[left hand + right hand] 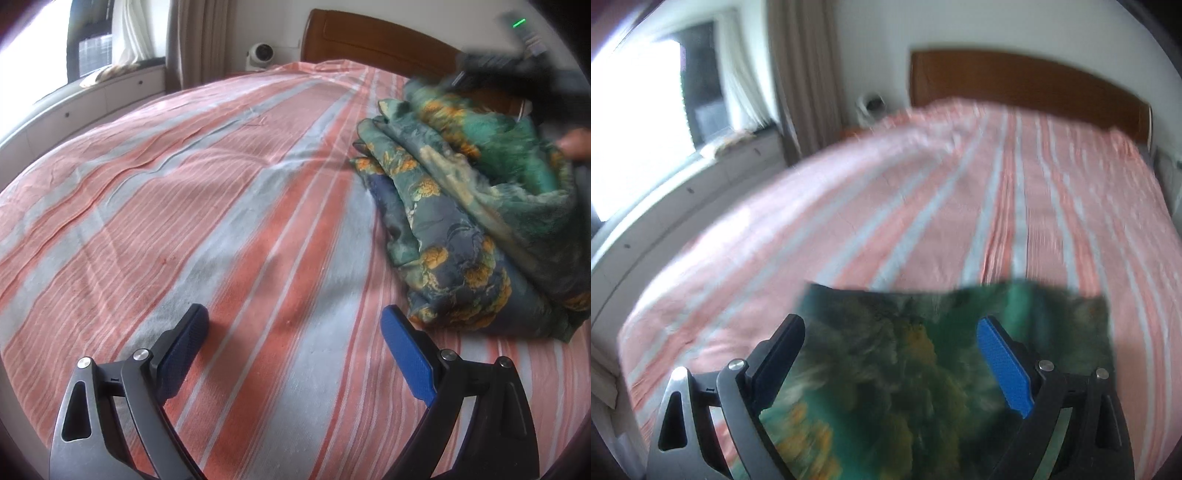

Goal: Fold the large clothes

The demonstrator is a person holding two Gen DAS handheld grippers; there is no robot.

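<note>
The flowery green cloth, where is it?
In the left wrist view the flowery green cloth lies bunched on the striped bed, right of the open left gripper.

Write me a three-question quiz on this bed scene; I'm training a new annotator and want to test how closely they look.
1. True or false: the left gripper is shut on the floral garment.
2. Which pattern does the bedsheet have? A) plain white B) pink and grey stripes C) blue checks
3. In the right wrist view, what lies beneath the open right gripper?

Key
1. False: its jaws stand open over bare sheet, and the garment lies bunched to its right.
2. B
3. The green and orange floral garment, blurred, with a straight far edge.
</note>
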